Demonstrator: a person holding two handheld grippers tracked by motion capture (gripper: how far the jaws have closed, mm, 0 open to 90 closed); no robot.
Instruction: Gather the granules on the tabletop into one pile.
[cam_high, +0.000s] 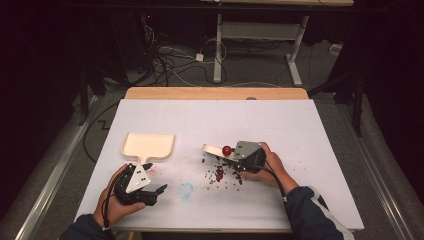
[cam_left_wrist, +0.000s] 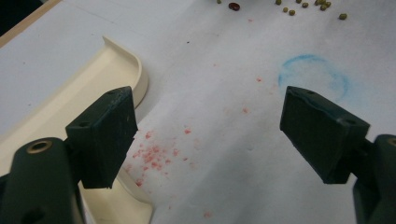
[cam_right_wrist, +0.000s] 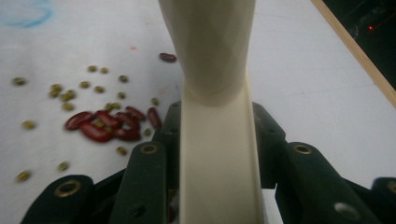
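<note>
While the right gripper (cam_high: 239, 161) clamped a cream plastic scoop (cam_right_wrist: 215, 116), red beans (cam_right_wrist: 108, 125) lay beside it; the left gripper (cam_left_wrist: 210, 135) gaped empty.

It was probably a lab: a paper-covered table (cam_high: 280, 125), tangled cables (cam_high: 170, 62) on the floor, black surrounds, another desk frame (cam_high: 260, 35) behind.

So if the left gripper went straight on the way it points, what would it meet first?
Probably nothing solid soon: the open left gripper faces bare white table sheet, the dustpan beside its path; the scattered beans lie farther ahead.
</note>
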